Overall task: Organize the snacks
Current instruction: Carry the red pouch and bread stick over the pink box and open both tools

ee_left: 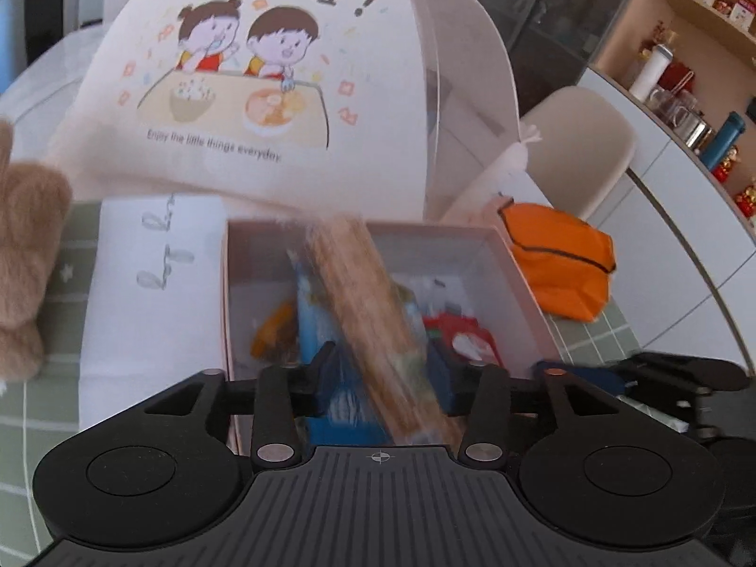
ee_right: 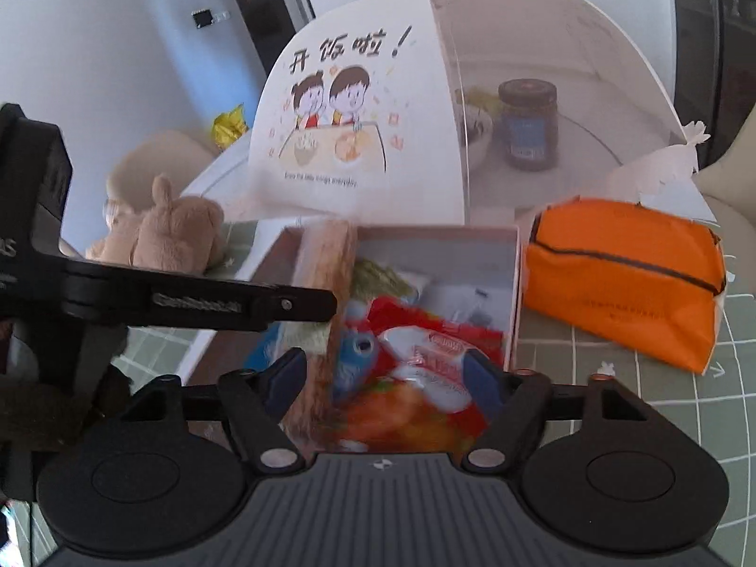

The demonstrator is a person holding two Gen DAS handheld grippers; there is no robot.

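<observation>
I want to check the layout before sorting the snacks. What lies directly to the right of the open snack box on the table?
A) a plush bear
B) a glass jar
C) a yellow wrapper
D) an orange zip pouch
D: the orange zip pouch lies just beyond the right wall of the snack box in both views.

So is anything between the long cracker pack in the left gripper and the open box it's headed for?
Nothing visible blocks it. The long cracker pack sits between the left gripper's open jaws, already slanting into the pink box. Other snack packets lie on the box floor; the food cover stands behind.
</observation>
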